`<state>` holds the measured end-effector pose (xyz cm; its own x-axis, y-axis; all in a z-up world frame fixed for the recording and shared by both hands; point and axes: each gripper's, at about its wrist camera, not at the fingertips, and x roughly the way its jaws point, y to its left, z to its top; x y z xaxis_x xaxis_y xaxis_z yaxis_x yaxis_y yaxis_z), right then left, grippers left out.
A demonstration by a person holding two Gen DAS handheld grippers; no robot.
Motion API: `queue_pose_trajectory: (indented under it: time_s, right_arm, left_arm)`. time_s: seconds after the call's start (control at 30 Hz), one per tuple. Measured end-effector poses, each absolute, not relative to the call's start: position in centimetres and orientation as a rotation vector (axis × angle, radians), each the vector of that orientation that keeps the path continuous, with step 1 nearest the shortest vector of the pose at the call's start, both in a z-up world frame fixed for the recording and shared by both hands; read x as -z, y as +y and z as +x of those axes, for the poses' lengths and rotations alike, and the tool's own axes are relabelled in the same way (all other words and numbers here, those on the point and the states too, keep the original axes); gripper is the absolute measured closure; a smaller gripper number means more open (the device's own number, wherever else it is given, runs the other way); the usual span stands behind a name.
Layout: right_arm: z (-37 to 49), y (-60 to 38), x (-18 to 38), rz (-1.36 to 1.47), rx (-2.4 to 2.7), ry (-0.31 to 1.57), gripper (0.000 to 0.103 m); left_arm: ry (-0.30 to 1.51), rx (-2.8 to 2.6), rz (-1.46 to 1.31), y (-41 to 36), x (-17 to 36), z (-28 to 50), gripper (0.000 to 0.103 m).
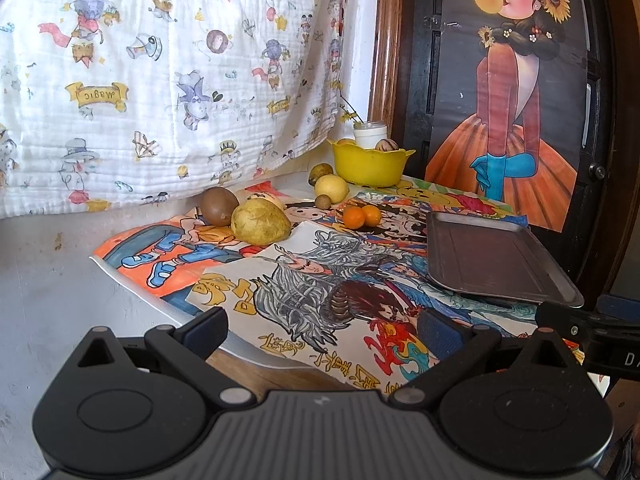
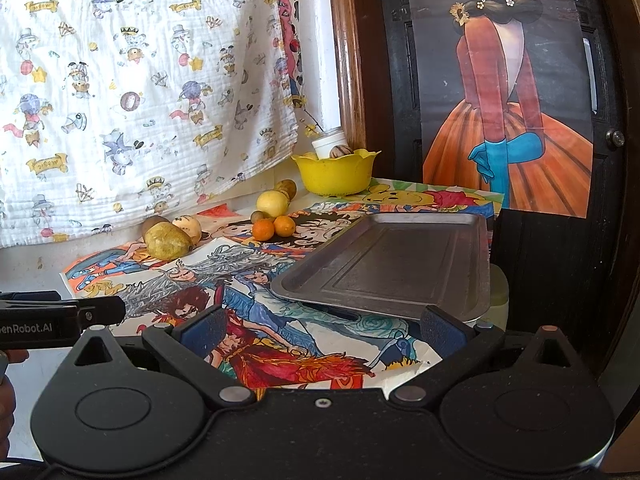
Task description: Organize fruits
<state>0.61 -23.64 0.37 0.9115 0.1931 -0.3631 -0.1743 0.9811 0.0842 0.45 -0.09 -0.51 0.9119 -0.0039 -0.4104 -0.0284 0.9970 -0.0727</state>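
Both grippers, left and right, hang spread and empty short of the tray, fruits loose beyond it, presumably awaiting sorting.

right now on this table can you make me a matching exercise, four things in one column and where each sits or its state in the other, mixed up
Things:
1. metal tray
2. two small oranges
3. yellow bowl
4. left claw

Places or states:
A. at the back, by the wooden frame, holding a white jar
B. open, holding nothing
C. on the right side of the drawings, with nothing on it
D. side by side on the drawings, between the tray and the big green-yellow fruit

Pairs: 1-C, 2-D, 3-A, 4-B
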Motion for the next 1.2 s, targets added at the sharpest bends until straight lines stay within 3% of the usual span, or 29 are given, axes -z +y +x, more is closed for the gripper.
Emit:
queue_pose_trajectory:
  time_s: [1.2]
  right_arm:
    - [10.2, -22.2, -3.1, -0.313, -0.485, 0.451, 0.000]
  left_arm:
    - [0.483, -0.091, -0.132, 6.9, -1.6, 8.2, 0.000]
